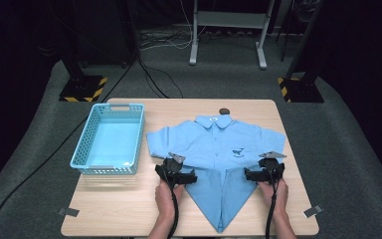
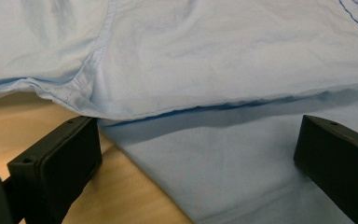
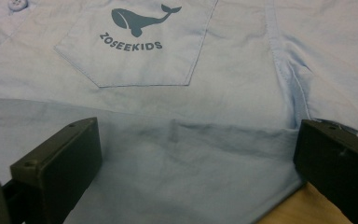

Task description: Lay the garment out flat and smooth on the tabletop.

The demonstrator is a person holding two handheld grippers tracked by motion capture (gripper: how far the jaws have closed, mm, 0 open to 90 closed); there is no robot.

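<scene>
Light blue kids' shirt (image 1: 214, 149) flat on bench (image 1: 104, 209), hem folded to point. Your left tongs (image 1: 188, 177) and right tongs (image 1: 251, 174) both spread apart, holding nothing. Risk: pinching single layer; fold slides crooked, sleeves bunch.

I see a lab or recording studio, not a home. Black curtains close the dark room, the floor has grey carpet (image 1: 338, 144), stand bases carry yellow-black hazard tape (image 1: 82, 89), and cables (image 1: 149, 74) run to one wooden table (image 1: 129, 209).
</scene>
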